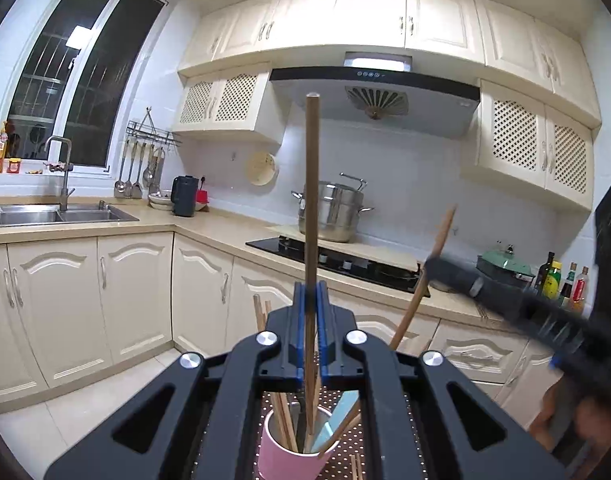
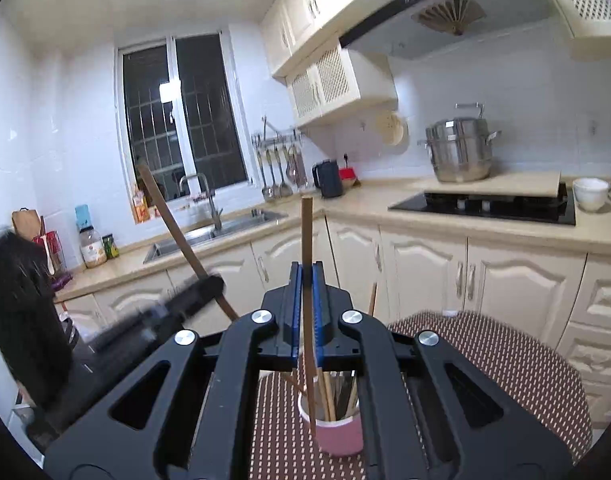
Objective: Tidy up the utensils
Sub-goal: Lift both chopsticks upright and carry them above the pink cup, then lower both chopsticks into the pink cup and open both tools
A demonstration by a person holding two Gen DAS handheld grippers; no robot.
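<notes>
A pink cup [image 1: 289, 460] [image 2: 341, 436] stands on a brown dotted mat [image 2: 485, 360] and holds several chopsticks and a pale blue utensil [image 1: 337, 416]. My left gripper [image 1: 311, 300] is shut on a brown chopstick [image 1: 311, 200] that stands upright, its lower end reaching down into the cup. My right gripper [image 2: 306, 276] is shut on a second brown chopstick [image 2: 306, 240], also upright above the cup's near rim. Each gripper shows blurred in the other's view: the right gripper [image 1: 429, 268] with its slanted stick [image 1: 439, 240], the left gripper [image 2: 213, 284] with its stick [image 2: 173, 224].
A kitchen counter runs behind, with a sink [image 1: 61, 214], a black hob [image 2: 485, 204], a steel steamer pot [image 2: 459, 152] and a white bowl [image 2: 591, 194]. Bottles [image 1: 561, 280] stand at the right. A loose chopstick [image 1: 357, 466] lies on the mat.
</notes>
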